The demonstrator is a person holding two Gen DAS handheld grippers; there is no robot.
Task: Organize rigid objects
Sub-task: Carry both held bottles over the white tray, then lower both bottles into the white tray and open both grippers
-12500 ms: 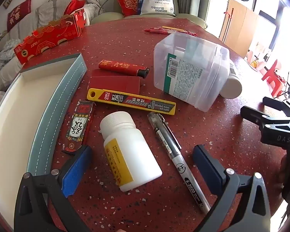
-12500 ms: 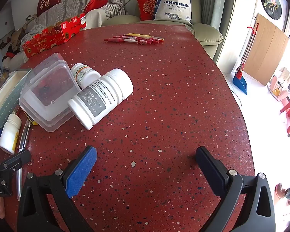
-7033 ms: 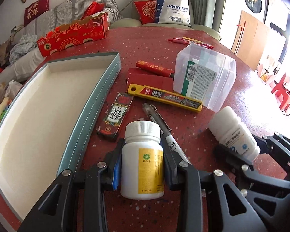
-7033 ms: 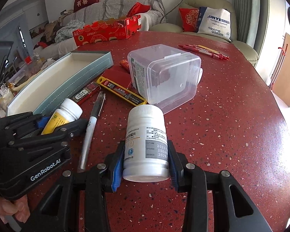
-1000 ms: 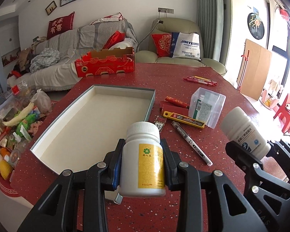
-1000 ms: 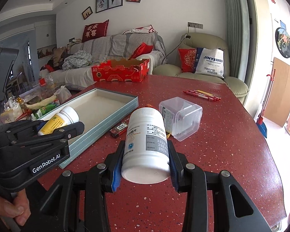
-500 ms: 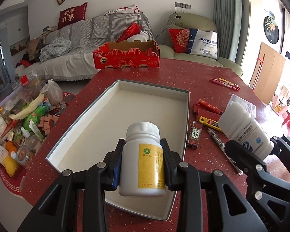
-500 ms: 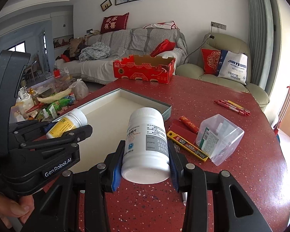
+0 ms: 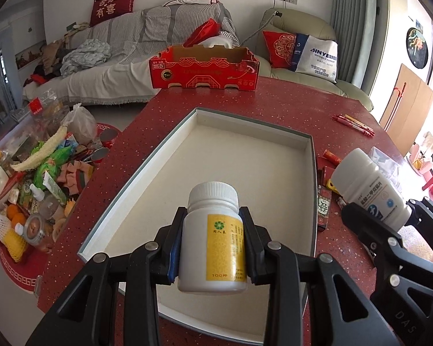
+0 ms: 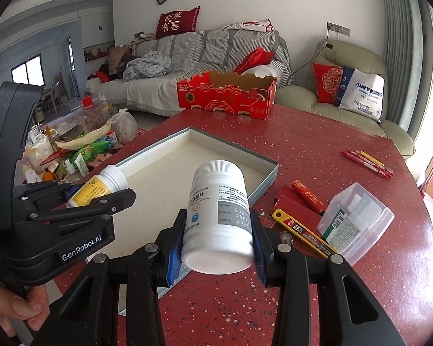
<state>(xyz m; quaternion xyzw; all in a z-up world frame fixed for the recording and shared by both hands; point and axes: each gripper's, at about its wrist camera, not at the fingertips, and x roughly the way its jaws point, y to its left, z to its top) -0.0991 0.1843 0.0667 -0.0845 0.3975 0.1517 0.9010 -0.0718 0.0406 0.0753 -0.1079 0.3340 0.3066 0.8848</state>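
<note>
The left gripper [image 9: 212, 248] has its fingers clamped on a white yellow-label bottle [image 9: 212, 239], held upright in the air over the near end of the shallow tray [image 9: 309, 173]. At three o'clock from it, the right gripper [image 10: 216, 245] grips a larger white grey-label bottle [image 10: 218, 216], tilted, above the tray's near right corner. On the red surface [image 10: 317, 144], at three o'clock from the tray, lie a yellow blade case [image 10: 303, 230], a red lighter [image 10: 307, 196] and a clear plastic box [image 10: 355, 219].
</note>
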